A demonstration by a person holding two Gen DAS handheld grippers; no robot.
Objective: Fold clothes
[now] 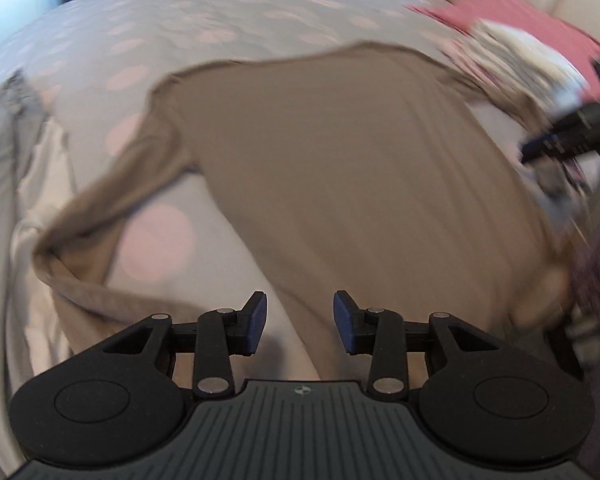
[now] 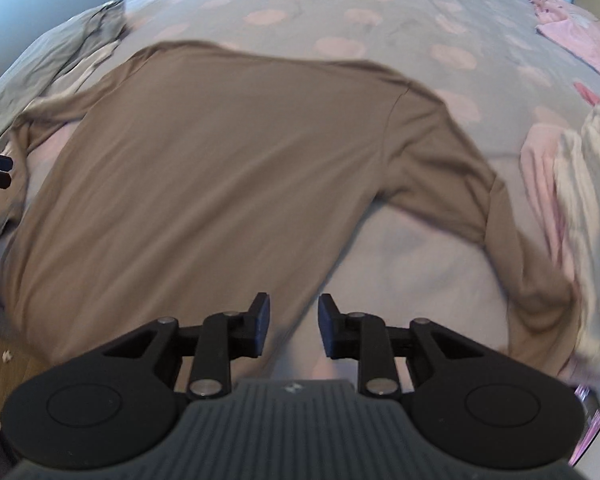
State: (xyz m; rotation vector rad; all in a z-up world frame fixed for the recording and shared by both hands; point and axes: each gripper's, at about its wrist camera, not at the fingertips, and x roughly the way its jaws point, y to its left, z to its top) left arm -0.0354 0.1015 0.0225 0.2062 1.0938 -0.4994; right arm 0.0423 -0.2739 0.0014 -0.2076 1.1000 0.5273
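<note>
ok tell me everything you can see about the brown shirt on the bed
The brown shirt is a plain long-sleeved top in soft, thin-looking knit, taupe all over with no print. It lies spread flat on the bedspread, body smooth, hem nearest the cameras, both sleeves angling down and outward. One sleeve curls at its end beside pale laundry; the other runs toward a striped pile. Neither claw grips it; both stand open above the hem.

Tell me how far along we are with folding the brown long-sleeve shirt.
Done: the brown shirt lies spread flat on the dotted bedspread, both sleeves out to the sides. In hand: nothing; the left gripper and right gripper stand open above its near edge, with no cloth between the pads. Left: every fold, starting with the sleeves. The grey garment and pink clothes also wait.
</note>
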